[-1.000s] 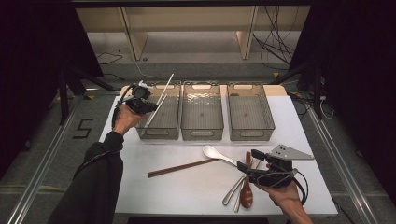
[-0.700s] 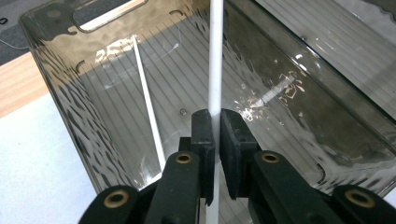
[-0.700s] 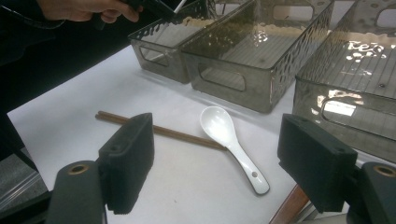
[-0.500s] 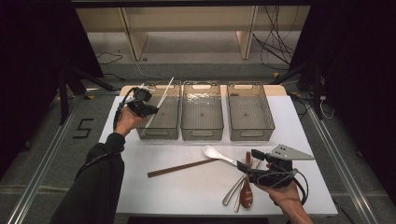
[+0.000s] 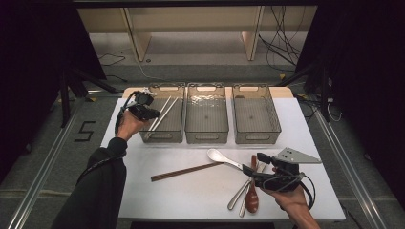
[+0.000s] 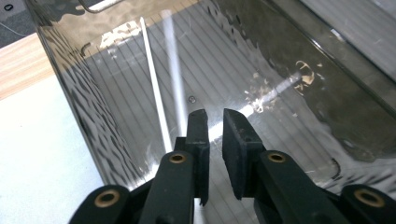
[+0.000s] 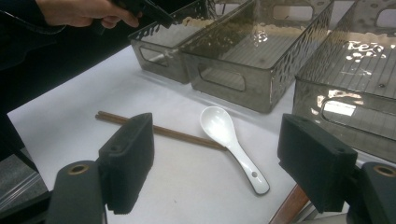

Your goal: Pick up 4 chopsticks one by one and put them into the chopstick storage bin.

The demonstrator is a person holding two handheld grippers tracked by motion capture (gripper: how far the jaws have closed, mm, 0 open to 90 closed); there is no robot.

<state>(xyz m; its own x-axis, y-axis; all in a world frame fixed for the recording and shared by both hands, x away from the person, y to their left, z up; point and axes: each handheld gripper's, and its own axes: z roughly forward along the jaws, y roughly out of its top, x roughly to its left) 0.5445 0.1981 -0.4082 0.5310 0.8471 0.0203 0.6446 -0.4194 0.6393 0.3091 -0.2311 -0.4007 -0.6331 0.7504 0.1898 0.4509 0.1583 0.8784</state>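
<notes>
Pale chopsticks [image 5: 162,113] lying loose and slanted in the leftmost of three clear bins [image 5: 165,138], seen as two light streaks across its ribbed floor [image 6: 156,100] in the left gripper view. Left gripper [image 5: 154,113] poised over that bin's near-left edge, jaws just parted a crack and gripping nothing, the gap between the pads bare. Middle bin [image 5: 206,136] and right bin [image 5: 257,136] just beside, in a row across the white table [image 5: 143,191]. Nearer the front, brown chopsticks [image 5: 184,171] lying flat, touching a white ceramic spoon [image 5: 223,158]. Beside these, a small heap of metal spoons and one brown wooden spoon [image 5: 251,195]. Right gripper [image 5: 247,169] held low over that heap, jaws spread wide, empty.
</notes>
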